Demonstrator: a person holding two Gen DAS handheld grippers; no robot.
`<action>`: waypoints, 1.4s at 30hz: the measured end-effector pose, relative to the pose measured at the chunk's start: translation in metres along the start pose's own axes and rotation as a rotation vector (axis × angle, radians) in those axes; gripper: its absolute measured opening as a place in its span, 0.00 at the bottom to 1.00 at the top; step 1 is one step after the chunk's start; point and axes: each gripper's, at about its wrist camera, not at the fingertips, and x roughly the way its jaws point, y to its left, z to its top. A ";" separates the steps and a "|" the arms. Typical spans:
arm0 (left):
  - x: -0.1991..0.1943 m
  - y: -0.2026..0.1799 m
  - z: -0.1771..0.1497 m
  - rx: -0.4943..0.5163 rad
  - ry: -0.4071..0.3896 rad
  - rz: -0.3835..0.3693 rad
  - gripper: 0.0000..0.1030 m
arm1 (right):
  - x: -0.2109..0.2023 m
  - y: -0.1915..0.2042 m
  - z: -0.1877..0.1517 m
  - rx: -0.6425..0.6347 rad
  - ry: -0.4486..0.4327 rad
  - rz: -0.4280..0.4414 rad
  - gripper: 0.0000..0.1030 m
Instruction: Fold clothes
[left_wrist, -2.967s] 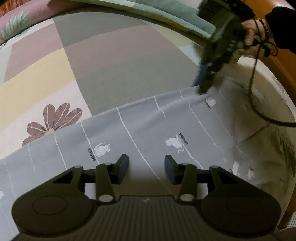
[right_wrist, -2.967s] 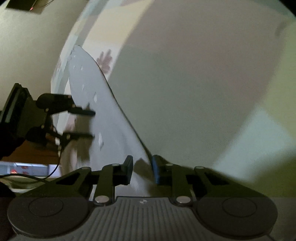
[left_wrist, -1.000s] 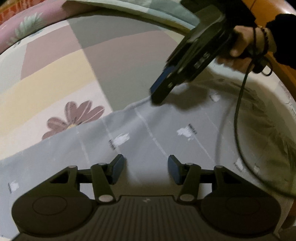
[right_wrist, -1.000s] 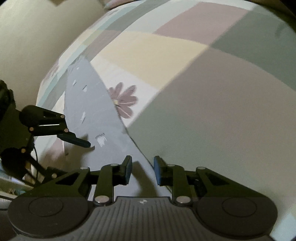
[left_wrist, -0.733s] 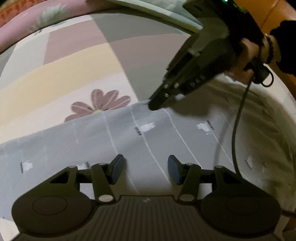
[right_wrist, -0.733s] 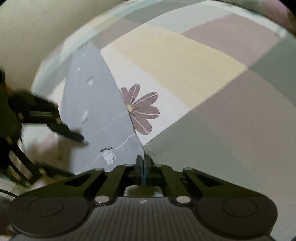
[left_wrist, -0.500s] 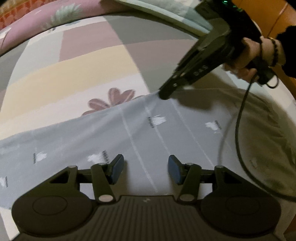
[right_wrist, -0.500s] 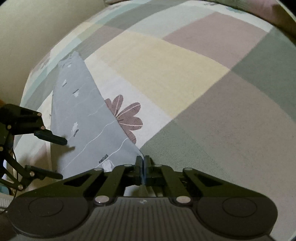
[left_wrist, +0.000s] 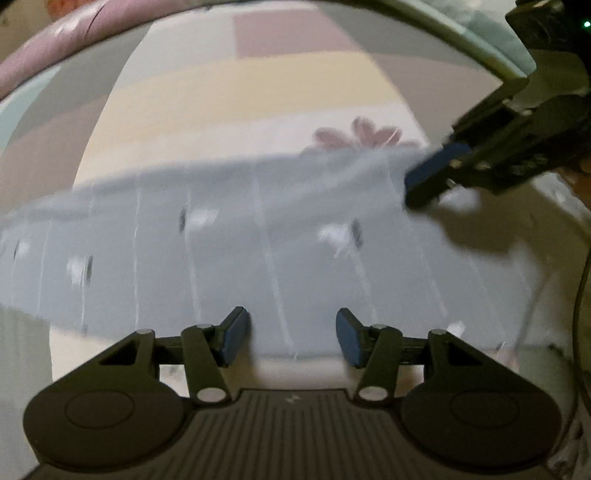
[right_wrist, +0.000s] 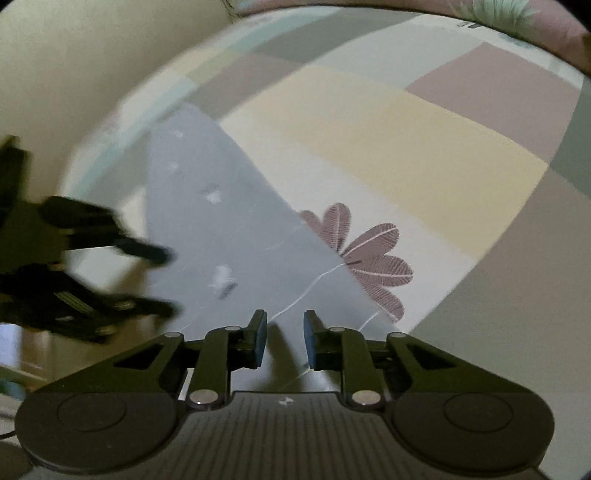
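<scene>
A grey garment (left_wrist: 280, 236) with thin white stripes and small white prints lies spread flat on a bed (right_wrist: 388, 147) covered by a patchwork sheet of yellow, mauve, grey and pale green blocks. A printed mauve flower (right_wrist: 369, 262) on the sheet sits just beside the garment's far edge, and part of it is covered by the cloth.

The left tongs (left_wrist: 291, 338) hang over the near edge of the garment with the jaws well apart and released; nothing is between the blue pads, and the cloth lies flat beneath them. The left-wrist view is blurred.

The right tongs (right_wrist: 284, 338) point down at the corner of the garment nearest that camera. Their jaws have just been opening and now stand a little apart. The cloth lies under the gap, and the pads do not press on it. In the left-wrist view the right tongs (left_wrist: 432, 181) enter from the upper right, their blue-tipped fingers at the garment's far edge beside the flower, casting a dark shadow on the cloth.

In the right-wrist view the left tongs (right_wrist: 162, 280) show blurred at the left, over the garment's side edge.
</scene>
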 end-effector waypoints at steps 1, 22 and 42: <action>-0.003 0.004 -0.003 -0.018 -0.002 -0.006 0.52 | 0.003 0.000 0.003 0.003 -0.019 -0.044 0.16; 0.048 0.062 0.084 0.106 -0.181 0.081 0.65 | -0.037 0.026 -0.087 0.498 -0.143 -0.601 0.84; 0.037 0.068 0.051 0.085 -0.184 0.118 0.70 | -0.114 -0.052 -0.213 0.925 -0.301 -0.833 1.00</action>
